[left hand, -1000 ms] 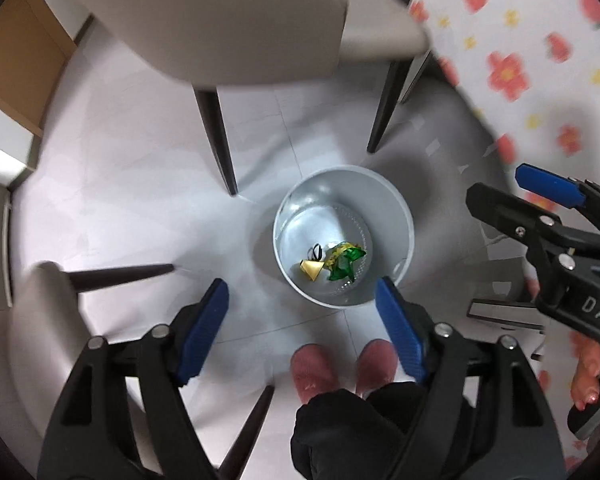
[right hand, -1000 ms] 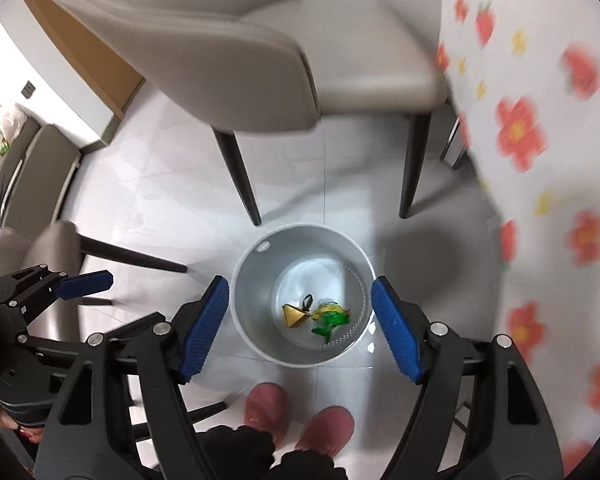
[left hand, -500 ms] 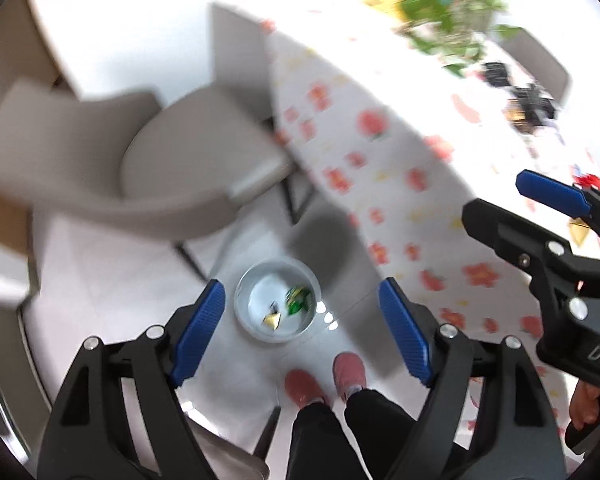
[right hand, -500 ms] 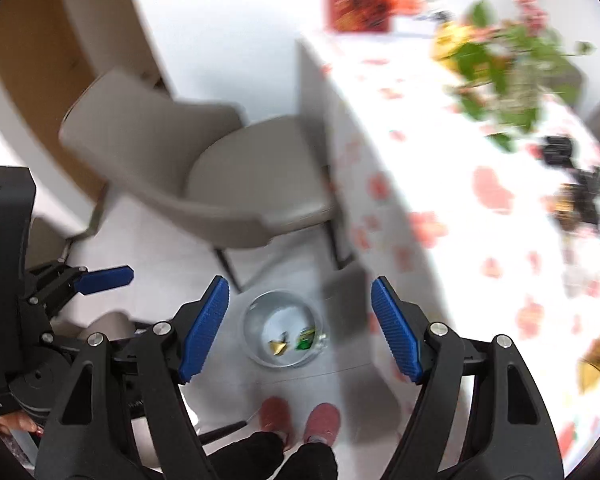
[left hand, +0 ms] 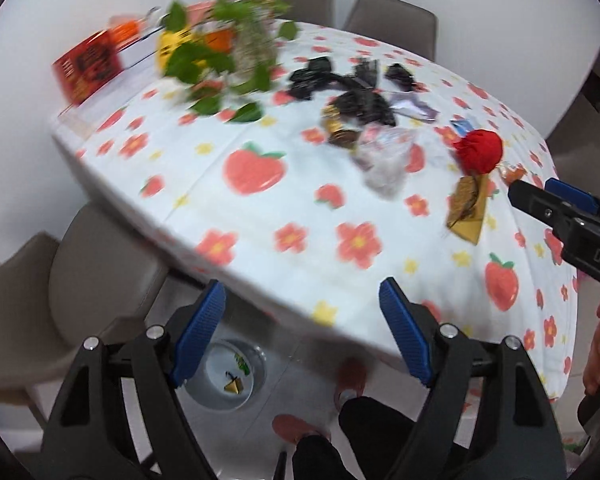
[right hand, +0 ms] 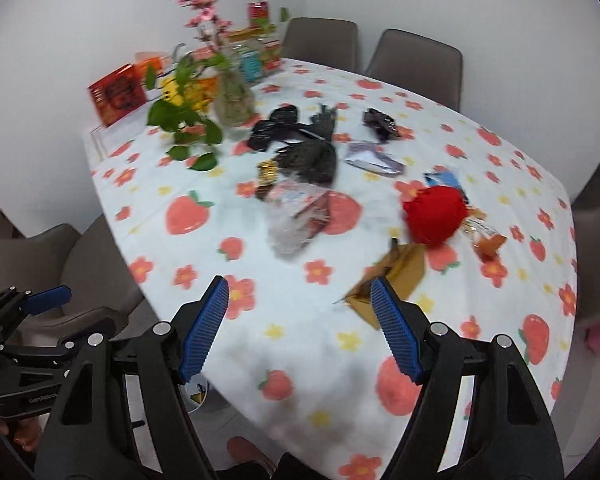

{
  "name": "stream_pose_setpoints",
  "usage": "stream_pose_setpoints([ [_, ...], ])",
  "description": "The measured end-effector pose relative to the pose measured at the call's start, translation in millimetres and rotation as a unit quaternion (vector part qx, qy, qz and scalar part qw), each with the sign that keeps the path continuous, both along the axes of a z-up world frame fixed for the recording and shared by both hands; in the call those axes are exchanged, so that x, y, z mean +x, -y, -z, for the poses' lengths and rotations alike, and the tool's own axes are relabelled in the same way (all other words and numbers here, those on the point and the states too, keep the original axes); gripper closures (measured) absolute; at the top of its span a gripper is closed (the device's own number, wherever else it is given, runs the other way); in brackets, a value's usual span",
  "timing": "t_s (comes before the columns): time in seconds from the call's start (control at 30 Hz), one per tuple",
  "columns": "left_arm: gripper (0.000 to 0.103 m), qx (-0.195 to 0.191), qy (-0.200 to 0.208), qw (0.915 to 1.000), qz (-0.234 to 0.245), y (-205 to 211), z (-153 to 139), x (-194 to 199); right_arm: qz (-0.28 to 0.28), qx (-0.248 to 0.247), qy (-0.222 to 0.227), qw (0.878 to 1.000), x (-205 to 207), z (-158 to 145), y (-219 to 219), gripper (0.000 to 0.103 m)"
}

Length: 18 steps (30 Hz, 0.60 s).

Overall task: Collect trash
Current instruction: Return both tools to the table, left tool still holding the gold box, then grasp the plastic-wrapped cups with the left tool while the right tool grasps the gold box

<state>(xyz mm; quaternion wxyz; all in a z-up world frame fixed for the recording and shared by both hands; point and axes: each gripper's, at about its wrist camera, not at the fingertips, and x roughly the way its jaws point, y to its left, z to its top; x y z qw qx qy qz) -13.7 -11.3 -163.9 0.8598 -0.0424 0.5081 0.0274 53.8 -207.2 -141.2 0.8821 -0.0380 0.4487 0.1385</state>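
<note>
Trash lies on the flowered tablecloth [right hand: 284,280]: a red crumpled ball [right hand: 436,212] [left hand: 480,150], a gold-brown wrapper [right hand: 396,276] [left hand: 468,208], a clear plastic bag [right hand: 300,216] [left hand: 384,160], black wrappers [right hand: 312,152] [left hand: 360,100] and a purple-white wrapper [right hand: 374,158]. The grey bin [left hand: 228,376] stands on the floor below the table edge with green and gold scraps inside. My left gripper [left hand: 302,336] is open and empty above the table edge. My right gripper [right hand: 300,324] is open and empty, its right finger close to the gold-brown wrapper.
A vase with green leaves and pink blossoms [right hand: 228,96], a red box [right hand: 116,94] and packets stand at the table's far left. Grey chairs [right hand: 416,60] ring the table. The person's slippers [left hand: 300,428] show on the floor.
Both grippers have swung up from looking down into the bin to looking over the tabletop. Both stay open and empty.
</note>
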Motion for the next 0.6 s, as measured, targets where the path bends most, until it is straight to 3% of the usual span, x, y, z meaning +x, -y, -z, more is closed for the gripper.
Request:
stream_pose_setpoints([
  [0.23,0.024,0.01,-0.004,0.9987,0.05,56.5,8.7,69.7,0.05,-0.005,-0.024,0.998,34.8,17.4,49.8,0.032],
  [0.6,0.024,0.013,-0.035,0.9907,0.13,69.4,42.8,147.7,0.138,-0.017,-0.071,0.988,65.4,66.5,47.9,0.032],
])
